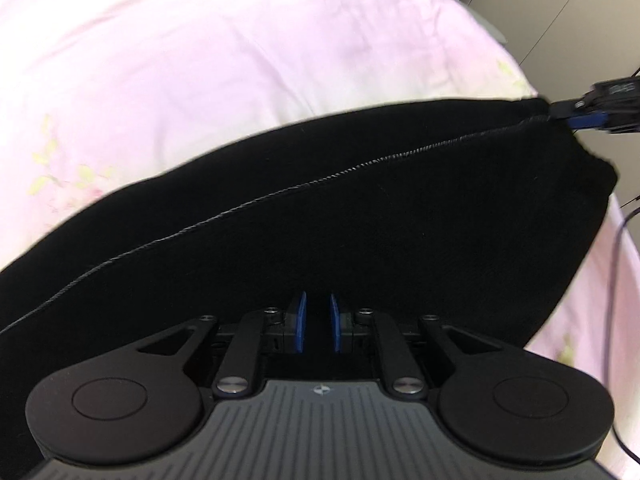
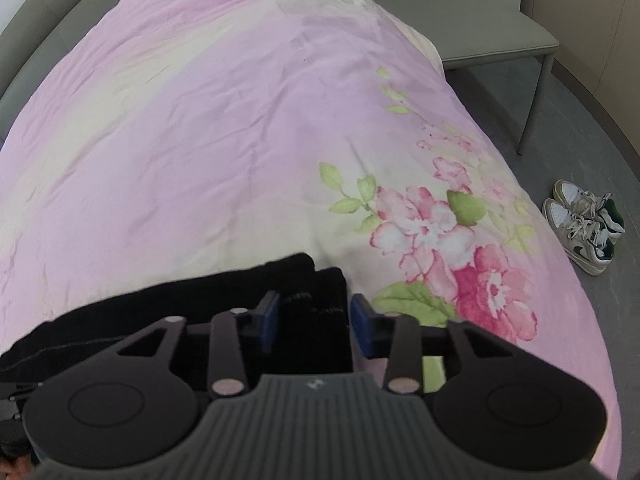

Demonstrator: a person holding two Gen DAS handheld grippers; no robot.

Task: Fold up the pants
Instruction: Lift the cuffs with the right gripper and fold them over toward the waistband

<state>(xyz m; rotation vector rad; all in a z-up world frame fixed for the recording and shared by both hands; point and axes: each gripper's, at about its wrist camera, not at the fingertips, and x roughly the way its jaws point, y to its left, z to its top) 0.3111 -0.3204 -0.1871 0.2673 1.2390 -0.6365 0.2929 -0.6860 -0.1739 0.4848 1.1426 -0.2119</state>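
Black pants [image 1: 360, 220] lie in a folded band across the pink flowered bedspread [image 1: 200, 60], with a stitched seam running along them. My left gripper [image 1: 317, 322] is over the near edge of the band, its blue pads close together on black cloth. At the band's far right corner, my right gripper [image 1: 572, 114] meets the cloth. In the right wrist view, that end of the pants [image 2: 200, 300] bunches up between the right gripper [image 2: 314, 316] fingers. Its pads stand apart, with a thin gap beside the right one.
The bedspread [image 2: 240, 140] stretches far ahead and to the left. The bed's edge curves down on the right to a grey floor with a pair of sneakers [image 2: 584, 228]. A grey bench [image 2: 500, 40] stands beyond. A thin cable [image 1: 616, 280] hangs at the right.
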